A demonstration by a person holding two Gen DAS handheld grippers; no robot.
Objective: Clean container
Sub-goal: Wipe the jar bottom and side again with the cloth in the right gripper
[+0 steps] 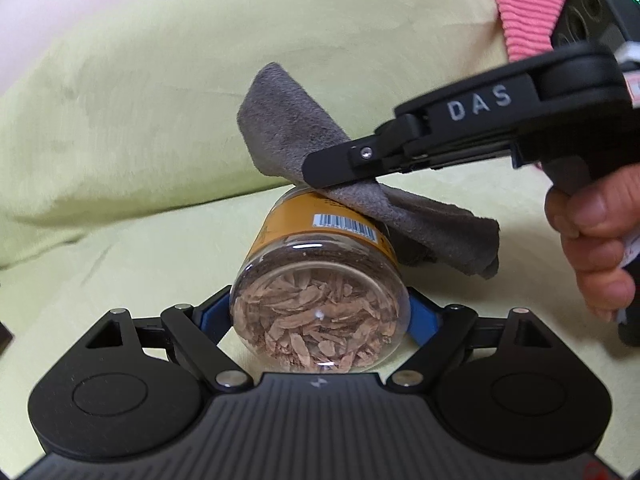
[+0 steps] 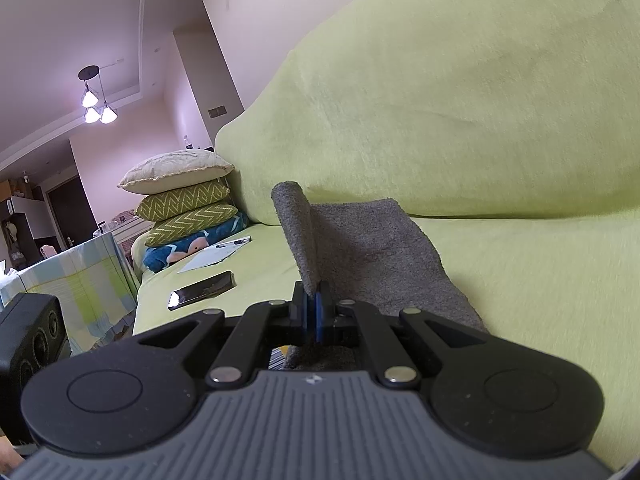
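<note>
A clear jar [image 1: 320, 300] with an orange barcode label, full of brown flakes, lies with its base toward the left wrist camera. My left gripper [image 1: 320, 312] is shut on the jar, blue pads on both sides. My right gripper [image 1: 320, 166] comes in from the right, shut on a grey cloth [image 1: 288, 136] that drapes over the jar's top side. In the right wrist view the right gripper [image 2: 314, 304] pinches the cloth [image 2: 360, 236], which hides most of the jar below.
A lime-green sofa [image 1: 140, 120] fills the background. On its seat lie a phone [image 2: 202, 290], paper with a pen [image 2: 212, 258], and stacked cushions [image 2: 180, 204]. A pink ribbed fabric [image 1: 520, 8] is at top right. A covered table [image 2: 76, 276] stands left.
</note>
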